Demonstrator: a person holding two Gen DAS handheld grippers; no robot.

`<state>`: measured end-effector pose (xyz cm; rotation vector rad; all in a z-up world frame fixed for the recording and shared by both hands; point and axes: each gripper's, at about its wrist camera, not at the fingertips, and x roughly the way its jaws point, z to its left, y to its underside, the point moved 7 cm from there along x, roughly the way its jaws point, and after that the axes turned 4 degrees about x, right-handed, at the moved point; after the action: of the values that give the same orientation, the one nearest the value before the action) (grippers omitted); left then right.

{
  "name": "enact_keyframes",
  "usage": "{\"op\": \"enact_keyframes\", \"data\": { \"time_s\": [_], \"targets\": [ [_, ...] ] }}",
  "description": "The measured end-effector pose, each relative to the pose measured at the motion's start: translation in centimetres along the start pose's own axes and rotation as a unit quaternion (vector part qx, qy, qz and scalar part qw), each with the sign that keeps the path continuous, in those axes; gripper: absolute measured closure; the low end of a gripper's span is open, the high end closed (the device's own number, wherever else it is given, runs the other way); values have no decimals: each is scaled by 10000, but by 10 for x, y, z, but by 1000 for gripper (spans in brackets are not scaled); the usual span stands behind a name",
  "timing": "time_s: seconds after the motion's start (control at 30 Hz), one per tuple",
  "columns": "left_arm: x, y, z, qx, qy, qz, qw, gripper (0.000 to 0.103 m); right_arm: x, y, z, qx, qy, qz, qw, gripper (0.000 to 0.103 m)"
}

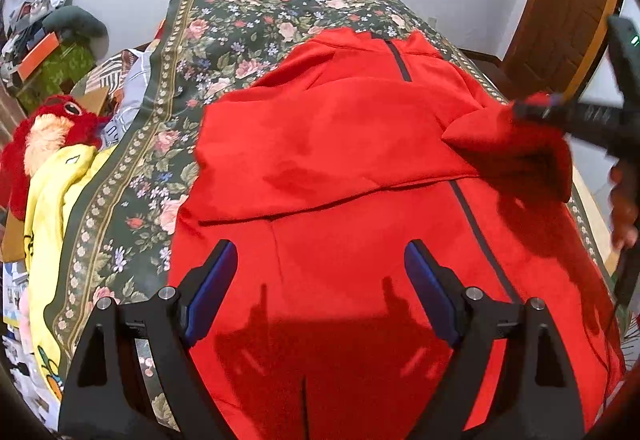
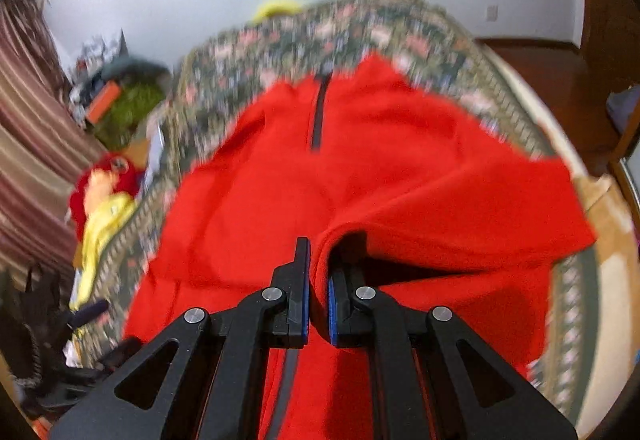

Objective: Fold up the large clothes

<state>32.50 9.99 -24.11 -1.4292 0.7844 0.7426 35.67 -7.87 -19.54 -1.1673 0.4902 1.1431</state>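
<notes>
Right jaws [image 2: 319,272] pinch a red garment [image 1: 340,144] fold; left jaws [image 1: 320,280] gape empty above it.

A home bedroom: floral bedspread [image 1: 224,52], plush toy [image 1: 48,132], striped curtains [image 2: 28,160].

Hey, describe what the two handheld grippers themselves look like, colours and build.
Both match: the left gripper and right gripper have matte black linkage arms with triangular cut-outs, round silver pivot pins, and flat blue pads lining the inner faces of the jaws. In the left wrist view, the right gripper's dark body shows a small green light. No cables or sleeves are clearly visible.
</notes>
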Motion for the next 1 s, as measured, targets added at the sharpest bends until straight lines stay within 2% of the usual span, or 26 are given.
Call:
{"op": "enact_keyframes", "data": {
  "time_s": [0.17, 0.4, 0.57, 0.77, 0.9, 1.0],
  "targets": [
    [-3, 12, 7, -120, 24, 11, 9999, 18, 36, 33, -4, 282, -6, 759, 9967, 96],
    [-2, 27, 3, -120, 91, 164, 9998, 18, 35, 50, -11, 395, 10, 1201, 9920, 92],
    [-7, 18, -10, -21, 157, 142, 9998, 18, 15, 57, -7, 252, -274, 1495, 9881, 73],
    [-12, -9, -44, 328, 241, 23, 9992, 18, -28, 51, -16, -65, -326, 1075, 9937, 64],
    [-16, -36, -86, 746, 421, -61, 9963, 18, -65, 35, -47, -106, -30, 443, 9990, 64],
    [-14, -53, -122, 996, 632, -12, 9930, 17, -91, 25, -78, 152, 190, -63, 9997, 62]
  ]
}}
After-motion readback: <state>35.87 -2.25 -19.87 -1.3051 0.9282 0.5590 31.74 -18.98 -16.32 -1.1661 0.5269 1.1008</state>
